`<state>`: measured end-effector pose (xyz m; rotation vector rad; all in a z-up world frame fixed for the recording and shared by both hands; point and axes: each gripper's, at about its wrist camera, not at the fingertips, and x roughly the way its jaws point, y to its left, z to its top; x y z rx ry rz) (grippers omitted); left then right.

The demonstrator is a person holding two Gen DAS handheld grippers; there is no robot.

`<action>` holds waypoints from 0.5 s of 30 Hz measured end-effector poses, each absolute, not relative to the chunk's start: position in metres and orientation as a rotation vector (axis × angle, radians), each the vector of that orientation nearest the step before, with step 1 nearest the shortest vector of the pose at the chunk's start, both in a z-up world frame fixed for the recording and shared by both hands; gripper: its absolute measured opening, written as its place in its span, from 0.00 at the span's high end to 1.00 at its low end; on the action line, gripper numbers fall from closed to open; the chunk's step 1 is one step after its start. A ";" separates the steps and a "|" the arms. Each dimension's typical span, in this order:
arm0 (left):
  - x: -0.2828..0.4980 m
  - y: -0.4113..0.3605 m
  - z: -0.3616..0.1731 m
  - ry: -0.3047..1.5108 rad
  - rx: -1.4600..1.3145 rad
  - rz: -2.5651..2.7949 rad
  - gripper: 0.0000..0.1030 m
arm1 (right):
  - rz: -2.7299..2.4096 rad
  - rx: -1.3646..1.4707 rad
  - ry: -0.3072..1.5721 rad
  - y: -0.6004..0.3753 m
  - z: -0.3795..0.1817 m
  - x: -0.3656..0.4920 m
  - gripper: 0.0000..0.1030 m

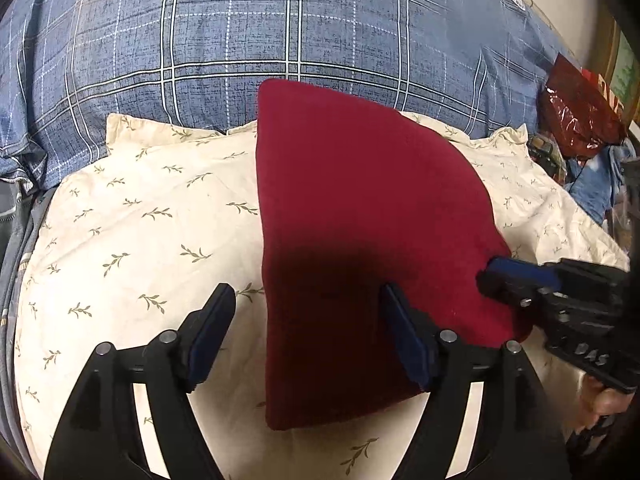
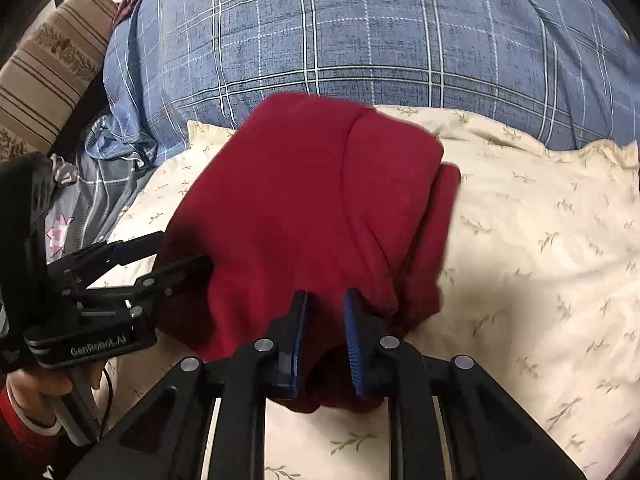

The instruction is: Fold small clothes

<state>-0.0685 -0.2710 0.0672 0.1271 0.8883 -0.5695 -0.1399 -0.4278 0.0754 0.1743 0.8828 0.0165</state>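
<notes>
On the cream pillow (image 1: 132, 208) lies the red garment (image 1: 352, 216), already folded, long axis running away from us. Our right tool (image 2: 325, 340) sits narrow, pinching its near edge; our left tool (image 1: 304, 336) gapes wide, straddling the left edge, holding nothing.

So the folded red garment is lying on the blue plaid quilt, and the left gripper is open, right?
Not quite. In the left wrist view the folded red garment lies on the cream leaf-print pillow, in front of the blue plaid quilt. The left gripper is open.
</notes>
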 end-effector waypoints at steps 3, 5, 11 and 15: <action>-0.071 -0.271 0.071 0.879 0.128 -0.563 0.27 | 0.009 0.185 0.864 -0.429 0.095 -0.146 0.77; -0.070 -0.272 0.073 0.876 0.127 -0.559 0.27 | -0.010 0.187 0.819 -0.429 0.111 -0.149 0.74; -0.069 -0.272 0.071 0.879 0.127 -0.553 0.27 | -0.038 0.134 0.771 -0.418 0.114 -0.133 0.63; -0.069 -0.272 0.072 0.883 0.130 -0.554 0.27 | -0.139 0.057 0.881 -0.424 0.074 -0.119 0.61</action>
